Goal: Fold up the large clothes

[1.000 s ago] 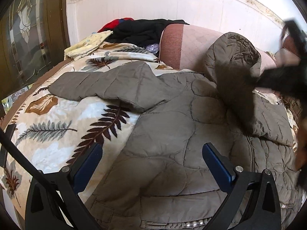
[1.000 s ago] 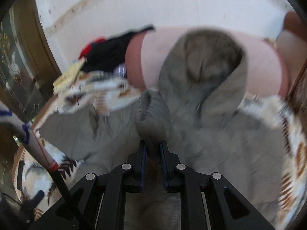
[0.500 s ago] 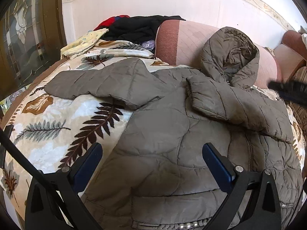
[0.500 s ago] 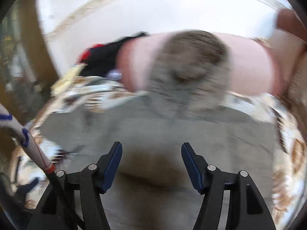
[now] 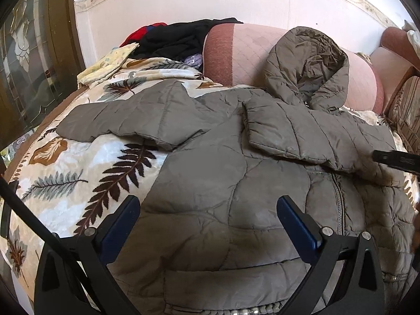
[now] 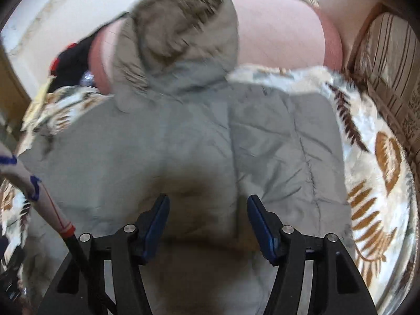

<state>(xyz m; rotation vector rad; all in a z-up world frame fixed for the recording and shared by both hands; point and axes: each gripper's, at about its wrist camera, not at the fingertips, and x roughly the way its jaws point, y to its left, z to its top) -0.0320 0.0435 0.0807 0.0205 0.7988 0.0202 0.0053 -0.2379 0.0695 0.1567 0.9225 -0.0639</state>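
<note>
A grey-brown quilted hooded jacket lies face up on a leaf-print blanket. Its hood leans on a pink bolster. One sleeve stretches out to the left; the other sleeve lies folded across the chest. My left gripper is open and empty above the jacket's lower body. My right gripper is open and empty above the jacket, and it shows at the right edge of the left wrist view. The right wrist view is blurred.
A pink bolster lies along the wall. A heap of black and red clothes and a yellow cloth sit at the back left. A striped cushion stands at the right. A glazed wooden door is at the left.
My right gripper held the right sleeve, laid it across the chest, opened and drew back to the right. My left gripper stayed open and nearly still.
</note>
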